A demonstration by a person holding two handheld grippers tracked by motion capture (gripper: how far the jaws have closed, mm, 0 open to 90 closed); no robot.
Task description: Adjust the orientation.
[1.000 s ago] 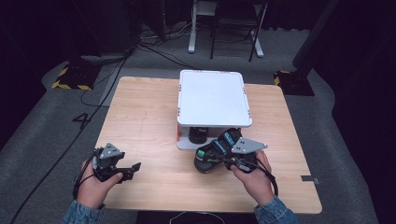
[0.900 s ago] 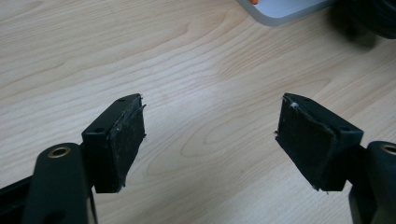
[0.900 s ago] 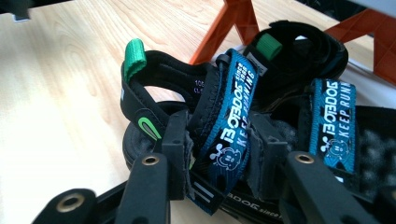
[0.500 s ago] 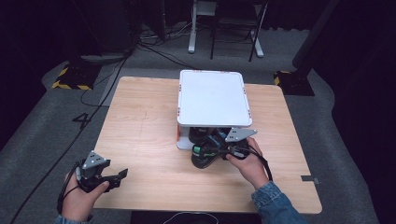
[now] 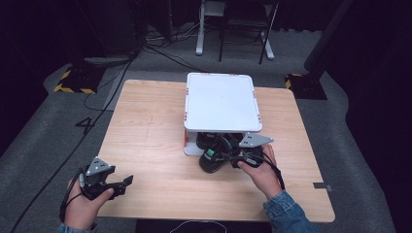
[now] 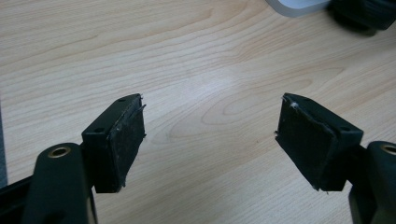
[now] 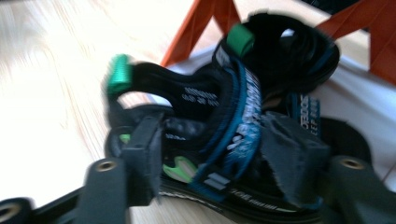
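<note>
You are working on the sandal (image 5: 212, 160) with your right gripper (image 5: 228, 156). The sandal is sitting on the counter (image 5: 145, 131), right at the front edge of the white rack (image 5: 221, 102), with its far end poking in under the rack beside a second sandal (image 7: 285, 42). Your right gripper's jaws have just been opening, and they are standing about half open around the sandal's straps. The left pad (image 7: 144, 154) is looking clear of the strap, so it seems you are letting go, though the picture is blurry. The sandal is lying right in front of these jaws, and its long side is running from your hand toward the rack. Your right hand (image 5: 265, 170) is much the nearer one. Your left gripper (image 5: 121, 183) is waiting well apart at the near left corner, jaws wide open and holding nothing.
</note>
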